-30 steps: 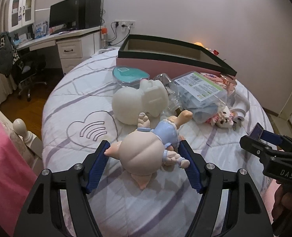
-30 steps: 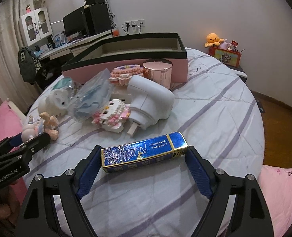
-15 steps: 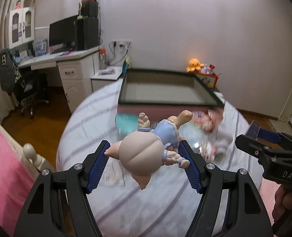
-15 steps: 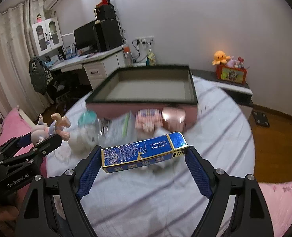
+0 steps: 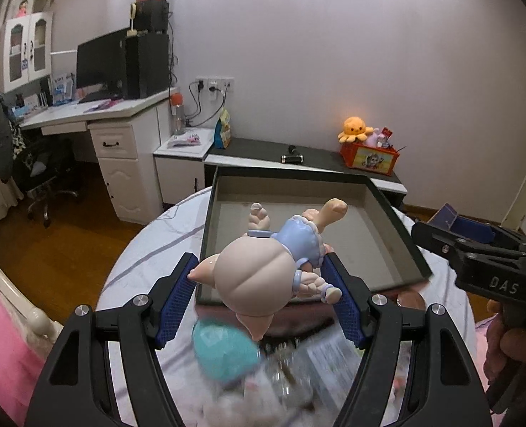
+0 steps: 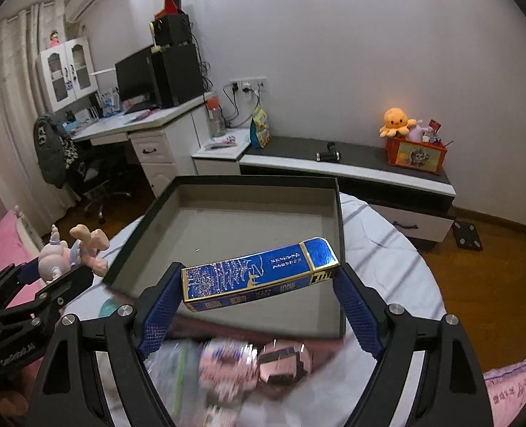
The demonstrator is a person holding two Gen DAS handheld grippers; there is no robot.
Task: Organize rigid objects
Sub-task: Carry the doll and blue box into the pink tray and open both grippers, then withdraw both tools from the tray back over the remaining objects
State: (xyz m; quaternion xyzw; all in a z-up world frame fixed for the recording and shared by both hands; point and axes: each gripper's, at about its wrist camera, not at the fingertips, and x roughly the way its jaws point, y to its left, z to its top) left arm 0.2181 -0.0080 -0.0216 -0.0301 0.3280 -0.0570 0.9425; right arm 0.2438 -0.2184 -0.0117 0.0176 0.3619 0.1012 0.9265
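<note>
My left gripper [image 5: 263, 300] is shut on a pig doll [image 5: 259, 277] in a blue dress, held in the air above the near edge of the open dark-rimmed box [image 5: 398, 227]. My right gripper [image 6: 259, 306] is shut on a long blue and gold box [image 6: 259, 277], held above the near part of the same open box [image 6: 339, 235]. The open box is empty inside. The left gripper with the doll shows at the left of the right wrist view [image 6: 60, 267]; the right gripper shows at the right of the left wrist view [image 5: 476, 256].
Below the grippers, blurred, lie a teal lid [image 5: 224, 352], clear packets [image 5: 320, 359], a pink block toy [image 6: 224, 363] and a pink round tin [image 6: 284, 361] on the round bed [image 6: 380, 249]. A desk [image 5: 95, 114] and a low cabinet [image 6: 352, 163] stand behind.
Both grippers have risen from the bed and moved forward with their objects. They now hang over the open box, and the loose items have dropped to the bottom of both views.
</note>
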